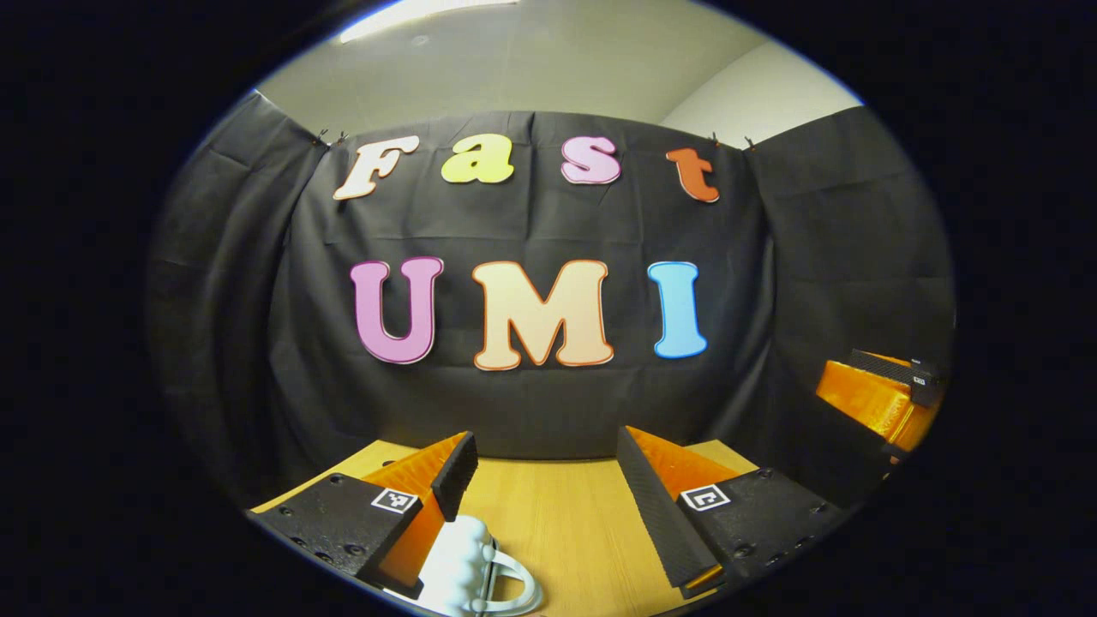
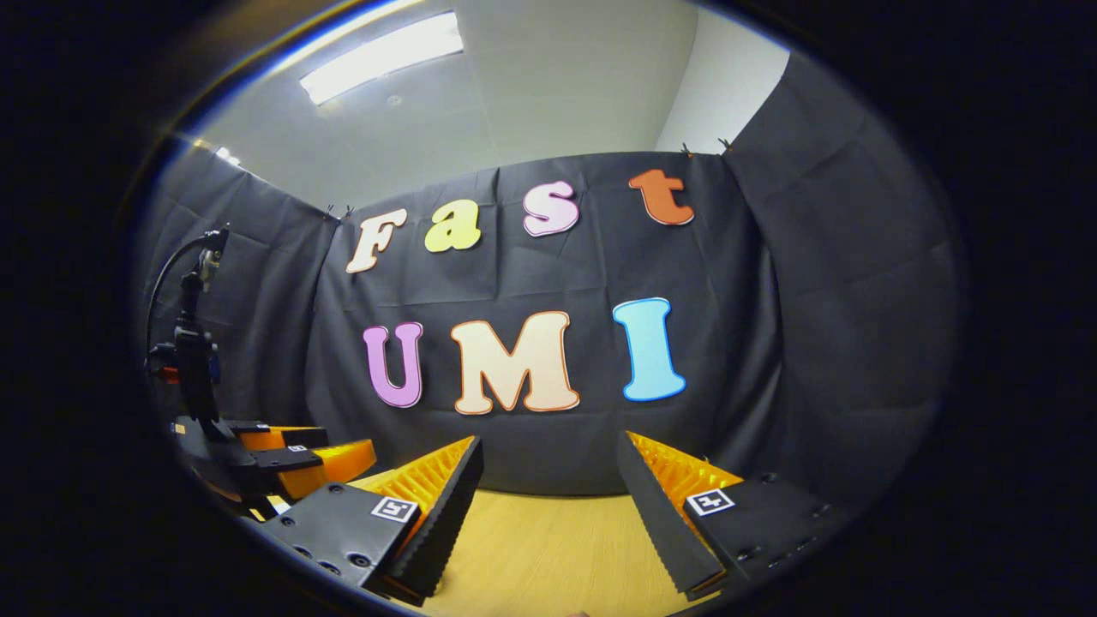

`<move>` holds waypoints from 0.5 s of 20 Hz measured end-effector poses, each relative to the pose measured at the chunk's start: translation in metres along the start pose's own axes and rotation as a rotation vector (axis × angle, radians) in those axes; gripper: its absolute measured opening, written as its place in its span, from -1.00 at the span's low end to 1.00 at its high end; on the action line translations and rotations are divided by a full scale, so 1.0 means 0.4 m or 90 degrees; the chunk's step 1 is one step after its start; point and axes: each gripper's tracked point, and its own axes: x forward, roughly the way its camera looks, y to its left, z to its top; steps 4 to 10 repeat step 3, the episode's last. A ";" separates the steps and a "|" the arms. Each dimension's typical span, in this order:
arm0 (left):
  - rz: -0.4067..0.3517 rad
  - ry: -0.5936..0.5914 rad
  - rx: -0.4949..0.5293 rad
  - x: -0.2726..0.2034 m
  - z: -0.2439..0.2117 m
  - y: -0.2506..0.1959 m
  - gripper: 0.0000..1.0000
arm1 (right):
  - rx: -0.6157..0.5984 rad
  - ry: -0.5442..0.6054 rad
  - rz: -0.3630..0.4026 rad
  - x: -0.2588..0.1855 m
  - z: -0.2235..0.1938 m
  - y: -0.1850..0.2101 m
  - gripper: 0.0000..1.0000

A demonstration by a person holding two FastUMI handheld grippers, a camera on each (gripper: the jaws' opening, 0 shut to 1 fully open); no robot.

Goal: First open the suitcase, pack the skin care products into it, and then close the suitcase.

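In the left gripper view my left gripper (image 1: pixel 548 471) is open above the wooden table (image 1: pixel 557 514), with nothing between its fingers. A white ribbed object with a loop handle (image 1: pixel 471 574), perhaps part of the suitcase, sits under its left finger at the bottom edge. My right gripper (image 2: pixel 548 480) is open over the same table (image 2: pixel 540 548) in the right gripper view, holding nothing. The other gripper appears far right in the left gripper view (image 1: pixel 883 394) and far left in the right gripper view (image 2: pixel 283 463). I cannot make out any skin care products.
The black cloth wall (image 1: pixel 548 386) stands close behind the table's far edge. A black stand with a cable (image 2: pixel 193 343) rises at the left of the right gripper view.
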 end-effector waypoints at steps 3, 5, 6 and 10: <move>-0.019 -0.009 -0.008 -0.010 0.030 0.009 0.92 | -0.020 -0.033 -0.012 -0.007 0.053 0.029 0.94; -0.019 -0.009 -0.008 -0.010 0.030 0.009 0.92 | -0.020 -0.033 -0.012 -0.007 0.053 0.029 0.94; -0.019 -0.009 -0.008 -0.010 0.030 0.009 0.92 | -0.020 -0.033 -0.012 -0.007 0.053 0.029 0.94; -0.019 -0.009 -0.008 -0.010 0.030 0.009 0.92 | -0.020 -0.033 -0.012 -0.007 0.053 0.029 0.94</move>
